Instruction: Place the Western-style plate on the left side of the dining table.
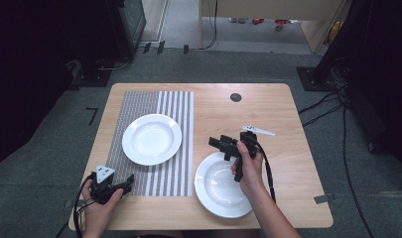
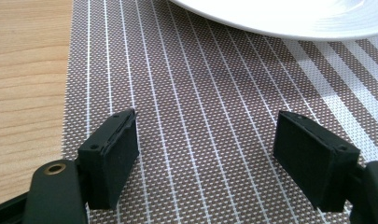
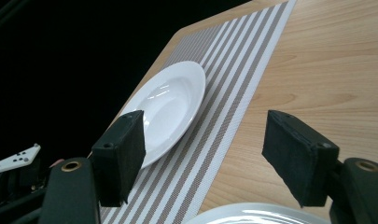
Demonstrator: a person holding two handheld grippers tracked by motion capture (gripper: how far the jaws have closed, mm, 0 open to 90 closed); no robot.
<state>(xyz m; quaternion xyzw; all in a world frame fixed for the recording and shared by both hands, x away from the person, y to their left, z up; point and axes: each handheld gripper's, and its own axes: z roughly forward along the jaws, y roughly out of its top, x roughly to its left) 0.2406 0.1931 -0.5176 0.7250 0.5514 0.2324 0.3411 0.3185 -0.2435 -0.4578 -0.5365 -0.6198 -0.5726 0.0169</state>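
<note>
Two white plates sit on a wooden table [image 1: 268,99]: the near plate [image 1: 219,186] lies on bare wood close to the front edge, with the right tool [image 1: 223,145] hovering over its far rim, jaws open and empty. The far plate [image 1: 151,139] rests on a striped placemat [image 1: 176,106]. The left tool [image 1: 126,182], also open and empty, rests at the mat's near left corner, with bare wood between the plates.
</note>
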